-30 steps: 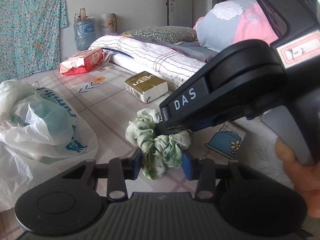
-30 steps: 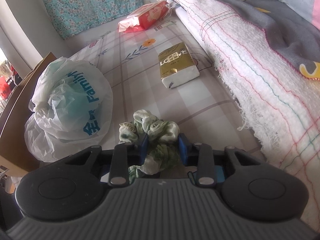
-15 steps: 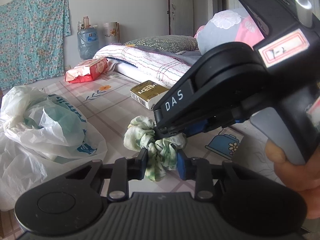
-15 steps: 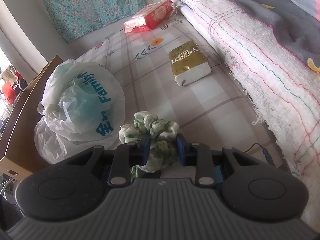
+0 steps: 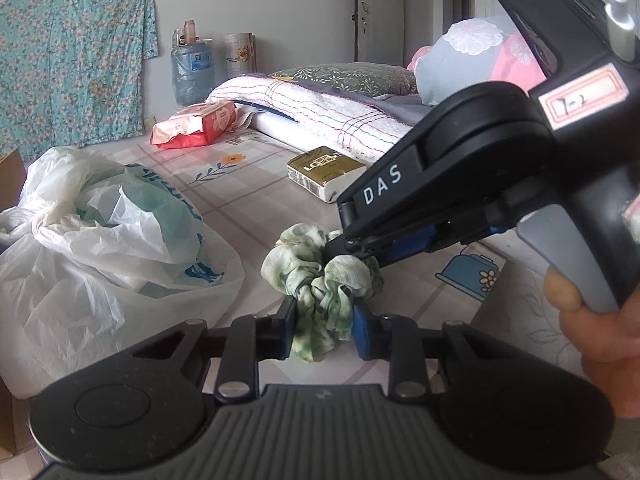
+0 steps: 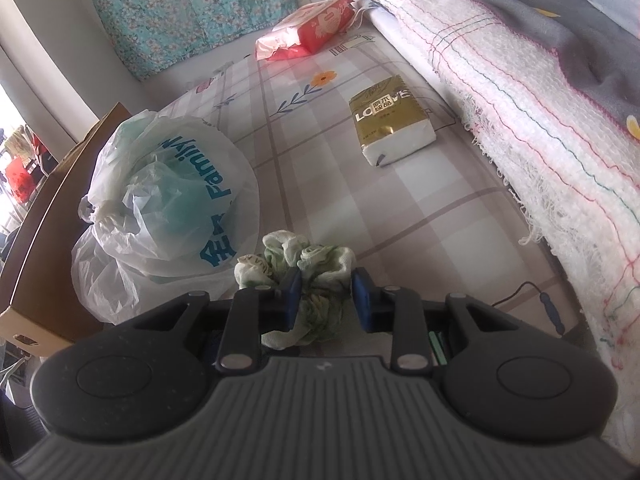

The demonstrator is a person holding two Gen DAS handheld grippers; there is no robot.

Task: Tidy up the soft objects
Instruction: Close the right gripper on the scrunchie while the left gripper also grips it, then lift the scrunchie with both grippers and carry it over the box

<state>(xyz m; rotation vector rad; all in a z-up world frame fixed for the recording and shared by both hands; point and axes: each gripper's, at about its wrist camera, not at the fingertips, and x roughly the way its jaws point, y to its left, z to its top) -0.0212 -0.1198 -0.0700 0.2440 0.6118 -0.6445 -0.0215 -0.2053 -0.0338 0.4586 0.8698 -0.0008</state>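
We hold the green and white scrunchie (image 5: 320,280) with 2 claws at once, just above the checked bed sheet (image 6: 420,208). The left claw (image 5: 323,326) is narrow and its pads press on the lower end of the scrunchie. The right claw (image 6: 326,300) is also narrow and is clamped on the other end; in the left view its tip (image 5: 352,246) comes in from the right side and bites the top of the fabric.

We judge that the step in hand is the handling of this one soft thing between both claws, perhaps to pull it straight or to pass it from one to the other. The next move asks that 1 claw keeps a firm grip while the other lets go or pulls slowly, because the cloth is loose and can slip.

The white plastic bag (image 6: 168,200) lies just beside the scrunchie, on the left. The gold tissue pack (image 6: 390,120) and the red pack (image 6: 308,30) lie farther up the bed.

Compared with 1 second ago, the left claw has just been closing on the scrunchie; then its pads stood wider beside the fabric. The right claw grips as before.
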